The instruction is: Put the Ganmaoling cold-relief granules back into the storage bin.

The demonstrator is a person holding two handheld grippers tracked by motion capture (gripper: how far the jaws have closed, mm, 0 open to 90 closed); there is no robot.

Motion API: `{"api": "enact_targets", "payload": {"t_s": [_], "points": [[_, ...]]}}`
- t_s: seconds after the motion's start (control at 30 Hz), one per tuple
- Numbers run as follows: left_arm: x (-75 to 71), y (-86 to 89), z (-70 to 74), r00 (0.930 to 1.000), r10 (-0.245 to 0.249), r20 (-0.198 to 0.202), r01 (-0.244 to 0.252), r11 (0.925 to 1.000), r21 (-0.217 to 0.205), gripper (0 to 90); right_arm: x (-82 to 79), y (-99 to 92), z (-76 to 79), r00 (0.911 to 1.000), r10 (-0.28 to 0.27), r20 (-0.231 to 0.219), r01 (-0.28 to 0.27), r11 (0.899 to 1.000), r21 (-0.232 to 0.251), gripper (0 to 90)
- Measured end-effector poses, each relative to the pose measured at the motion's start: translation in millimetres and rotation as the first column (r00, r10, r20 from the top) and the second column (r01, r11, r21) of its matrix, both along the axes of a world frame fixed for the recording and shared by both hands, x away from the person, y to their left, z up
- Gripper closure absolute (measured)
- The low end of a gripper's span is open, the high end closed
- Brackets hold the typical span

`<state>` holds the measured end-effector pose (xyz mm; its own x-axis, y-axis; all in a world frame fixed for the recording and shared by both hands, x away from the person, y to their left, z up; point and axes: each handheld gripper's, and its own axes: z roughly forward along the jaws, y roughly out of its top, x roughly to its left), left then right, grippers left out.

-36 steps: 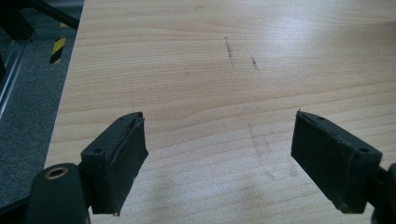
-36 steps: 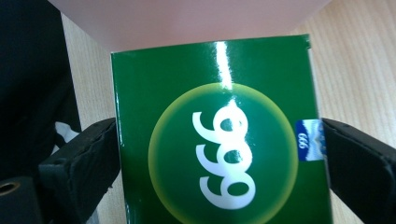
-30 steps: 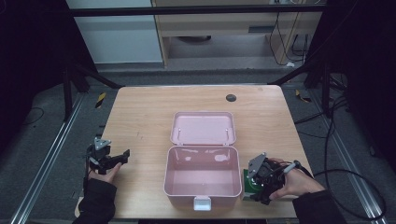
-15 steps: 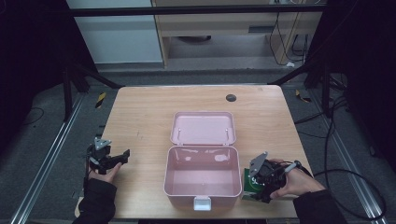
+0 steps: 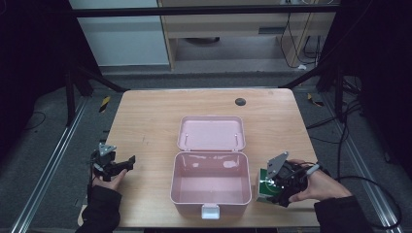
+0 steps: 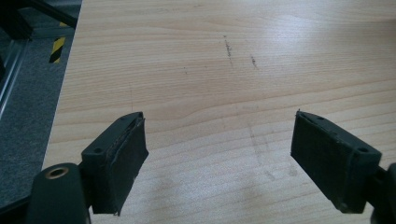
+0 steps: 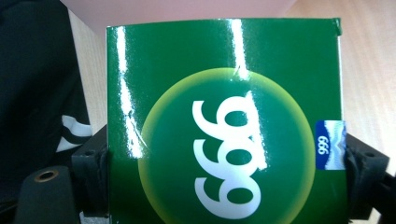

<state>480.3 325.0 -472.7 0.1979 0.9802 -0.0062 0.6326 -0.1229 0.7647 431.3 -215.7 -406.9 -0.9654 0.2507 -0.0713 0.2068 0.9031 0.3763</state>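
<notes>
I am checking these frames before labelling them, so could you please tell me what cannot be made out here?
- Green box: in the right gripper view its lower part is cut off by the bottom edge; in the high view the right gripper covers most of it.
- Pink case: its front wall is hidden from the high view, above it.
- Dark spot on the table: too small to identify.
</notes>
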Motion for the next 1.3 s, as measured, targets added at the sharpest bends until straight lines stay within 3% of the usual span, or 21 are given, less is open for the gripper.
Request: {"api": "enact_targets", "payload": {"t_s": [0.27, 0.4, 0.77, 1.3], "points": [[-0.1, 0.5, 0.0, 1.0000, 0.001, 0.000, -0.001, 1.0000, -0.001, 17.4, -1.6, -4.2, 31.7, 0.9997, 0.007, 0.024, -0.008, 1.000, 0.014, 15.7], [0.2, 0.2, -0.2, 1.0000, 0.000, -0.002, 0.000, 1.0000, -0.001, 17.4, -2.6, -6.3, 54.7, 0.9984, 0.009, 0.055, -0.011, 1.000, 0.029, 15.7], [0.3, 0.5, -0.4, 1.0000, 0.001, -0.003, -0.001, 1.0000, 0.000, 17.5, -7.1, 1.7, 100.2, 0.9947, 0.027, 0.099, -0.032, 0.998, 0.053, 15.7], [0.7, 0.5, -0.8, 1.0000, 0.000, -0.005, 0.000, 1.0000, 0.001, 17.5, -7.2, 36.0, 136.4, 0.9896, 0.078, 0.121, -0.084, 0.996, 0.041, 15.7]]}}
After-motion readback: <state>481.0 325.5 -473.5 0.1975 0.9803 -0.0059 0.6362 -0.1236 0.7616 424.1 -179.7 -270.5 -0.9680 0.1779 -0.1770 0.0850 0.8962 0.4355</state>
